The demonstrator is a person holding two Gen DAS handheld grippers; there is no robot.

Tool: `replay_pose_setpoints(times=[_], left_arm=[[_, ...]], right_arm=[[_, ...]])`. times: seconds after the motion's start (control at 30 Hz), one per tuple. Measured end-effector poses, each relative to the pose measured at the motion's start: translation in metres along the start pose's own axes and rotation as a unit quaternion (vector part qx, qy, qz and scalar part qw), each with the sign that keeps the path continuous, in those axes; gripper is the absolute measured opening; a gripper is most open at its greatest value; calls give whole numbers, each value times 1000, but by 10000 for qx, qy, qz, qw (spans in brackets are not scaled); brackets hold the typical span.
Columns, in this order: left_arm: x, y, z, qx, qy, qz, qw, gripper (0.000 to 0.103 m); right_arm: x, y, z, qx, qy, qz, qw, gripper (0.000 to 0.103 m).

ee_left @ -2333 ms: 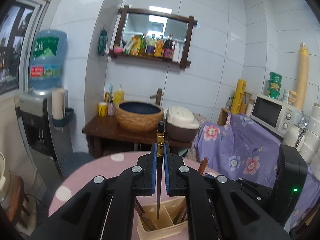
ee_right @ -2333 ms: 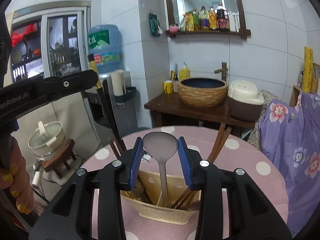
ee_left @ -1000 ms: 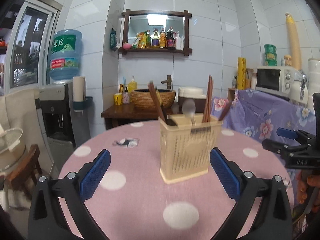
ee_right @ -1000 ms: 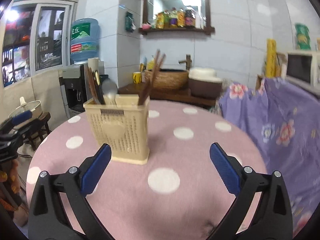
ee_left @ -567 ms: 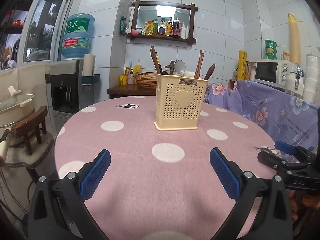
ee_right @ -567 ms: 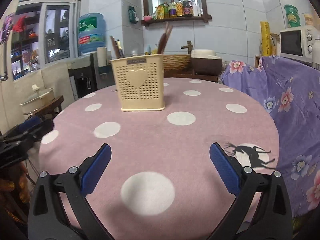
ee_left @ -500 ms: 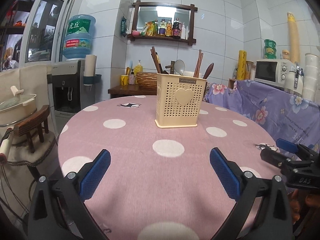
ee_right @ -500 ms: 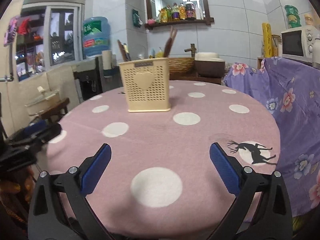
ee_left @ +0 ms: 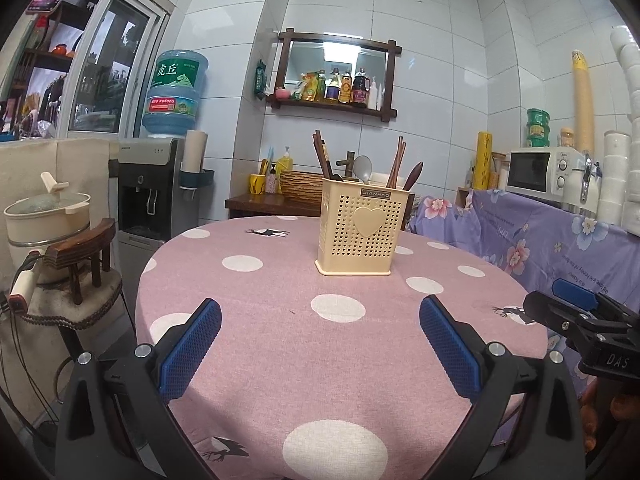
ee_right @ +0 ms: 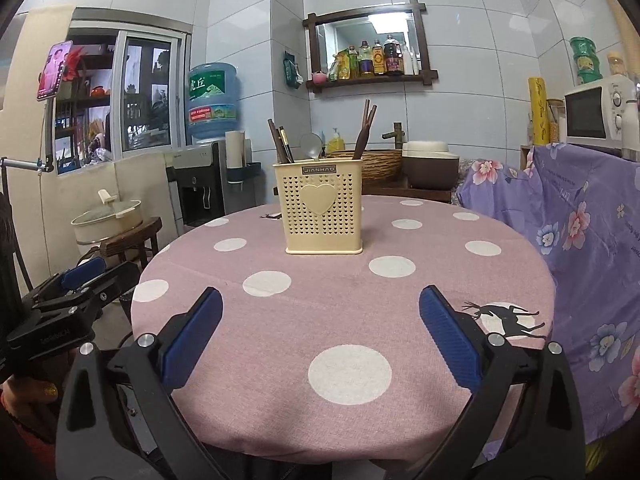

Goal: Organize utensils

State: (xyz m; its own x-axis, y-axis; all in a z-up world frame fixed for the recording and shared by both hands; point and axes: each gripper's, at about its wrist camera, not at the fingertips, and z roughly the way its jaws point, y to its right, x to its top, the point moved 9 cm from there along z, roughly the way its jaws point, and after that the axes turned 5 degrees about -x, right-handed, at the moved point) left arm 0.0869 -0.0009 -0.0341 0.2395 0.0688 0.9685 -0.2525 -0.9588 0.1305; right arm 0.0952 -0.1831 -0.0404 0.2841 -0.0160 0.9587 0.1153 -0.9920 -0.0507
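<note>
A cream perforated utensil holder (ee_left: 362,232) (ee_right: 323,210) with a heart on its front stands upright near the middle of the round pink polka-dot table (ee_left: 280,340) (ee_right: 400,300). Dark chopsticks (ee_left: 322,158) (ee_right: 280,142), a grey spoon (ee_left: 363,168) (ee_right: 311,146) and wooden utensils (ee_left: 398,164) (ee_right: 366,128) stick out of its top. My left gripper (ee_left: 320,344) is open and empty, pulled back over the near table edge. My right gripper (ee_right: 320,336) is likewise open, empty and well short of the holder. Each gripper shows at the other view's side edge.
A water dispenser (ee_left: 160,184) and a stool with a pot (ee_left: 48,216) stand to the left. A purple floral cloth (ee_right: 580,232) covers a counter with a microwave (ee_left: 540,172) on the right. A dark side table with a woven basin (ee_right: 380,164) lies behind.
Both grippers let go of the utensils they held over the holder, opened wide and drew back toward the table's near edge. The holder now looks farther away.
</note>
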Motion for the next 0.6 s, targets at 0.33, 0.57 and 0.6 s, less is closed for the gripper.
replay_pose_setpoints(times=[0.33, 0.57, 0.6], left_arm=[[1, 4, -9, -48, 126, -51, 9999, 98], [3, 5, -11, -47, 147, -39, 9999, 98], [3, 6, -11, -39, 147, -25, 9999, 98]], right_arm=[[2, 1, -2, -10, 13, -9, 10000, 97], [2, 1, -3, -7, 6, 14, 10000, 97], [2, 1, -3, -3, 8, 21, 10000, 97]])
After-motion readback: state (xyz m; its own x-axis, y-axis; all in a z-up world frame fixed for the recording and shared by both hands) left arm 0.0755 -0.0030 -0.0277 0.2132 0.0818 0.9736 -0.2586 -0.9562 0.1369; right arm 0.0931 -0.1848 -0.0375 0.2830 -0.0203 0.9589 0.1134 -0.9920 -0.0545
